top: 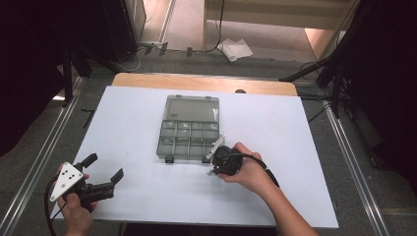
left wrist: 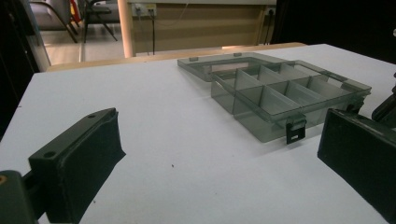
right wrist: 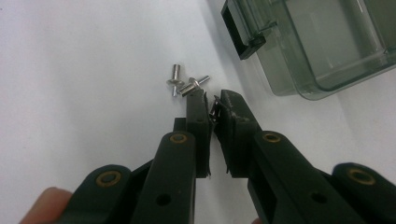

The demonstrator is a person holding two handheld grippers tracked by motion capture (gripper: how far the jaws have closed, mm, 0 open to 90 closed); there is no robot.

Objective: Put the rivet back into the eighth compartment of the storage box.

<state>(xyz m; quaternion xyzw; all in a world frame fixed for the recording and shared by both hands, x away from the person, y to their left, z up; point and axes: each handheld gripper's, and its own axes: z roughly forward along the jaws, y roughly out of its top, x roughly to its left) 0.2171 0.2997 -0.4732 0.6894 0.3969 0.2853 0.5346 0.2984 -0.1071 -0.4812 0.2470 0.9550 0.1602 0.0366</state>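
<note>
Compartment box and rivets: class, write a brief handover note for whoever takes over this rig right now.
Right claw: nearly shut, tips beside two small metal rivets on the white table; whether it pinches anything I cannot tell.
Left claw: open, holding nothing, at the near left.
Compartment box: lid open, compartments look bare.
Done: box opened.
Left: probably move the rivets into a compartment.

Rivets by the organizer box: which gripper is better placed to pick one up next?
Right. The right gripper has its tips just beside the two rivets, near the box corner. The left gripper sits open at the table's near left, far from them.
</note>
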